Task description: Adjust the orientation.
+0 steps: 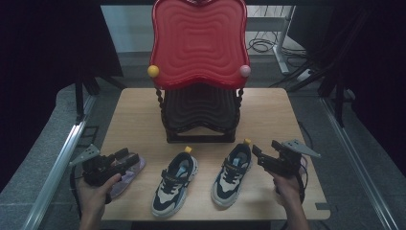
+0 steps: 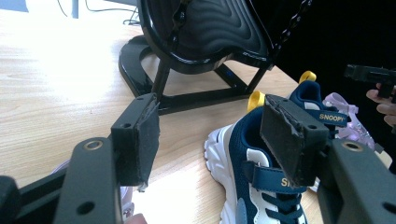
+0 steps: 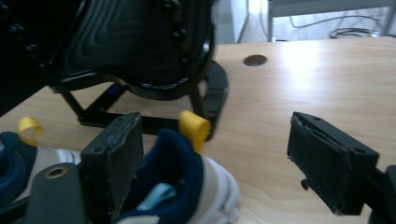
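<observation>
At the lower edge of the high view, two hand-held grippers flank a pair of navy-and-white sneakers on the desk (image 1: pixel 143 115).

Lower left, the left gripper (image 1: pixel 130 158) hovers over a pale lilac shoe (image 1: pixel 125 178), jaws wide and empty; lower right, the right gripper (image 1: pixel 259 155) sits just beside the right sneaker (image 1: pixel 233 173), jaws also wide, nothing between them. The left sneaker (image 1: pixel 174 184) lies between the two. Each looks light, with a stiff sole and a soft padded upper that would likely give under pressure; the firm heel collar below the yellow pull loop (image 3: pixel 195 126) seems the surest hold. Farther up, a black two-tier rack (image 1: pixel 201 112) carries a red tray (image 1: pixel 198 40).
</observation>
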The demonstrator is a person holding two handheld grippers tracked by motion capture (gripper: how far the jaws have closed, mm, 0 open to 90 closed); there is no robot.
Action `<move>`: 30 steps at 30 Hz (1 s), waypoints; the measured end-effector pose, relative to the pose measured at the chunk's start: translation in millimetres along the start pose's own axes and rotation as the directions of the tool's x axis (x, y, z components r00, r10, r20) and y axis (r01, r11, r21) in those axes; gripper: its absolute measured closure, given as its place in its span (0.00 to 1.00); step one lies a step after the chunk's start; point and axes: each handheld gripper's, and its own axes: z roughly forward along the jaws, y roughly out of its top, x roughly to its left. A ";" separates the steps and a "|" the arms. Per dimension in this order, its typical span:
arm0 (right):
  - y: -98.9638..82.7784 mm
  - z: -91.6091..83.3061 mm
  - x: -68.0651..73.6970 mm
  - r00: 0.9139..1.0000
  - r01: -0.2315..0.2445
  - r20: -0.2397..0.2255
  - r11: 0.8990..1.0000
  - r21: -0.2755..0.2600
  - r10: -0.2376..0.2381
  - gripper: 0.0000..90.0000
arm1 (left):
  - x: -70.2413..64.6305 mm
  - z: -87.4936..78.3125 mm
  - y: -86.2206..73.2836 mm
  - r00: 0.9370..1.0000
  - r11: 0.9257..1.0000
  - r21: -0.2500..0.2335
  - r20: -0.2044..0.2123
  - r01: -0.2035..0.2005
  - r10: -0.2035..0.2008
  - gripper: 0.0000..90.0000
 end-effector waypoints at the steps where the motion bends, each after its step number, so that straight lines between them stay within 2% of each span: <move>1: -3.0 3.1 1.2 1.000 0.007 -0.027 1.000 0.009 -0.007 0.25 | -0.3 0.3 -0.4 1.000 1.000 0.003 0.001 -0.003 0.003 0.41; 5: -6.9 2.0 -0.7 0.999 0.024 -0.038 0.999 0.025 -0.023 0.26 | -1.3 2.7 -3.3 1.000 1.000 0.015 0.002 -0.008 0.008 0.41; 10: -11.6 -2.9 -11.7 0.999 -0.001 -0.054 1.000 0.026 0.002 0.29 | -2.2 6.9 -4.9 1.000 0.999 0.029 0.010 -0.019 0.019 0.41; 12: -14.6 -2.1 -15.9 0.997 -0.003 -0.075 0.999 0.050 0.007 0.30 | -3.1 8.0 -5.2 1.000 0.999 0.038 0.009 -0.030 0.029 0.41; 16: -14.7 -2.4 -19.7 0.996 -0.014 -0.092 0.999 0.049 0.018 0.31 | -3.9 4.6 -4.6 0.999 0.998 0.040 -0.021 -0.042 0.043 0.42; 20: -16.8 2.0 -26.0 0.993 -0.025 -0.112 0.998 0.058 0.031 0.31 | -6.1 2.3 -2.7 0.998 0.998 0.048 -0.040 -0.045 0.047 0.50; 22: -18.1 4.2 -28.3 0.991 -0.004 -0.130 0.997 0.076 0.014 0.31 | -9.5 1.3 -0.5 0.995 0.997 0.049 -0.079 -0.051 0.055 0.51; 24: -17.7 4.0 -28.6 0.991 -0.002 -0.136 0.997 0.078 0.012 0.31 | -14.0 0.4 2.6 0.993 0.998 0.050 -0.106 -0.049 0.054 0.51; 27: -13.0 0.6 -32.0 0.990 0.010 -0.138 0.998 0.069 0.000 0.31 | -25.8 -0.6 8.8 0.991 0.996 0.053 -0.115 -0.067 0.073 0.51; 30: -12.0 -2.9 -33.1 0.993 0.023 -0.119 0.998 0.061 -0.016 0.31 | -38.1 -2.1 12.6 0.991 0.995 0.037 -0.097 -0.094 0.097 0.52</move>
